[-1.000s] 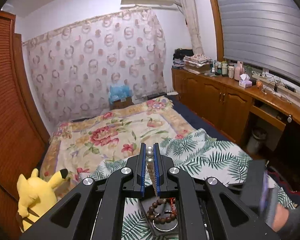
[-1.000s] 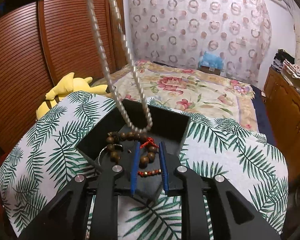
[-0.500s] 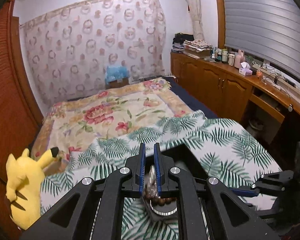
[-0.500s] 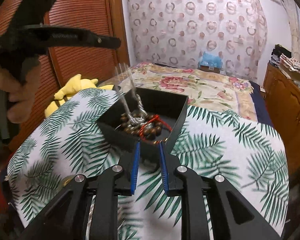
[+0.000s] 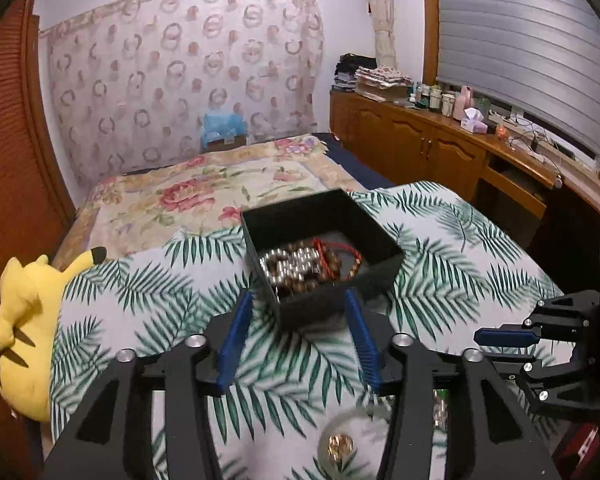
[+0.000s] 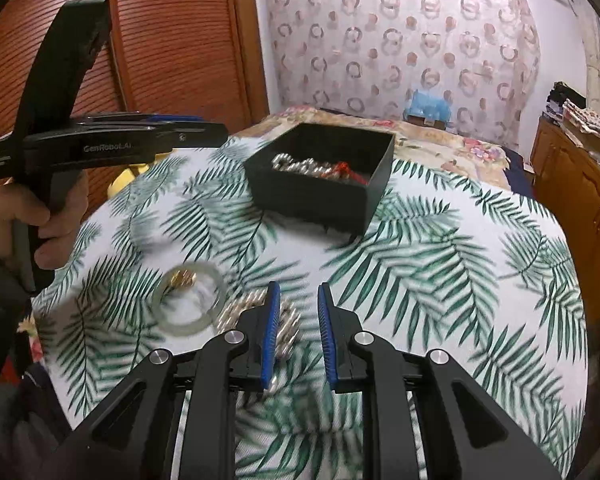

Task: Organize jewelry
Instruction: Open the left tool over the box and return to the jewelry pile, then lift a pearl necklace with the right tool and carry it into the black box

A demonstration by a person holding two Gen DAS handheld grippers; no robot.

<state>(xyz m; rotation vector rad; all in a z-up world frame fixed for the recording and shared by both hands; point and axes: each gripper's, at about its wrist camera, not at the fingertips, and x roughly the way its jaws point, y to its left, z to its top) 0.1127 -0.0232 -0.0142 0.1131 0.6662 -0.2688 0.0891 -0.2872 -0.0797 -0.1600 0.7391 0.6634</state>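
Observation:
A black open box [image 5: 364,276] [image 6: 312,196] sits on the palm-leaf cloth and holds a silver-pearl necklace [image 5: 288,262], brown wooden beads and a red cord bracelet [image 5: 340,248]. My left gripper [image 5: 298,308] is open and empty, pulled back just short of the box; it also shows in the right wrist view [image 6: 188,130], held above the cloth. My right gripper [image 6: 298,300] is open and empty, low over the cloth. A pale jade bangle [image 6: 190,298] with a gold piece [image 6: 182,278] lies left of it. A silver chain [image 6: 288,328] lies under its left finger.
The round table [image 6: 460,264] has a palm-leaf cloth. A yellow Pikachu plush [image 5: 28,332] sits at its left edge. A floral bed [image 5: 204,196] lies beyond, wooden cabinets [image 5: 440,152] to the right, a slatted wooden door [image 6: 172,40] to the left.
My left gripper has opened and let the pearl necklace drop into the box, then drawn back. My right gripper has pulled back from the box toward the bangle and chain.

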